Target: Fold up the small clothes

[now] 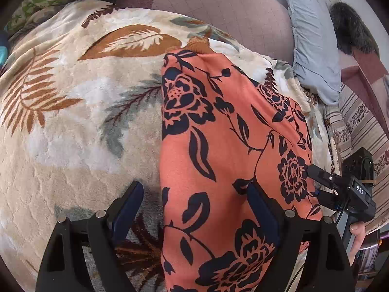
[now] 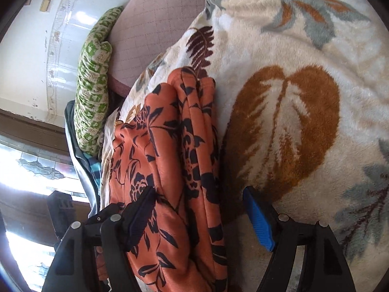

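An orange garment with a dark navy flower print (image 1: 226, 150) lies folded in a long strip on a cream leaf-patterned blanket (image 1: 73, 112). My left gripper (image 1: 194, 194) is open, its jaws straddling the garment's left edge. My right gripper (image 1: 316, 182) shows at the garment's right edge in the left wrist view. In the right wrist view the right gripper (image 2: 199, 199) is open, one finger (image 2: 141, 206) resting on the garment (image 2: 175, 150) and the blue pad (image 2: 257, 221) over the blanket (image 2: 304, 60). The fabric's folded layers bunch between the fingers.
A green patterned pillow (image 2: 93, 82) and a mauve quilted cushion (image 1: 223, 7) lie behind the blanket. A light blue pillow (image 1: 313, 48) and a striped sheet (image 1: 359, 126) lie at the right. A wall and window (image 2: 29, 170) are at the left of the right wrist view.
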`<control>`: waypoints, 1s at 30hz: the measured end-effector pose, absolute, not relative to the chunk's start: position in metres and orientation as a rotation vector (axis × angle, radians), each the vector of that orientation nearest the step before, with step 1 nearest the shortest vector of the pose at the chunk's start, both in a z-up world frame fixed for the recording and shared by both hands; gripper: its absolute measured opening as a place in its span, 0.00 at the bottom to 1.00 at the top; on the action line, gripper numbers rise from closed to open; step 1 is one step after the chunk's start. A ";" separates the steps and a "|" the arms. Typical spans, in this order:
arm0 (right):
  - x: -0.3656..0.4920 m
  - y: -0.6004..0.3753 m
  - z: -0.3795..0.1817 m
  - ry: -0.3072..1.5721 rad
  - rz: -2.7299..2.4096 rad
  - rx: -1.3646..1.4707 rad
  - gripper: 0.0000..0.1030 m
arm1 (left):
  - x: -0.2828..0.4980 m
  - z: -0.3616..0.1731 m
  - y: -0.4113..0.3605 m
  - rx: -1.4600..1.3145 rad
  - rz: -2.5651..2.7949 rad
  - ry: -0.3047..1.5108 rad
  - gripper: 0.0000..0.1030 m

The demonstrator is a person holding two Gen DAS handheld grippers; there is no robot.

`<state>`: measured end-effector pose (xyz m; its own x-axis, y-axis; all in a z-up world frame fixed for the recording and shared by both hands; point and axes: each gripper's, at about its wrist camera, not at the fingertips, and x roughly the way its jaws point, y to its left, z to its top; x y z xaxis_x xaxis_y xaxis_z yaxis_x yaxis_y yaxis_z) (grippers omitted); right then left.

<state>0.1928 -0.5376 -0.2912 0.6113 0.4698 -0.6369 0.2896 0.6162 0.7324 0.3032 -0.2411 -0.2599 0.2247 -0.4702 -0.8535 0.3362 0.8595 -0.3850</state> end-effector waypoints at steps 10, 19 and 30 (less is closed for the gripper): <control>0.209 -0.484 -0.270 0.945 0.164 0.694 0.42 | 0.304 -0.246 -0.253 -0.087 -0.610 1.148 0.40; 0.203 -0.435 -0.209 0.760 0.222 0.536 0.39 | 0.292 -0.181 -0.218 -0.043 -0.581 0.990 0.36; 0.221 -0.358 -0.217 0.764 0.355 0.629 0.39 | 0.281 -0.170 -0.134 -0.021 -0.440 0.984 0.36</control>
<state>0.2207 -0.3585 -0.2166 0.6769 0.5118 -0.5291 -0.0742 0.7625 0.6427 0.2814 -0.1335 -0.1700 0.4729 -0.3689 -0.8002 0.3498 0.9121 -0.2138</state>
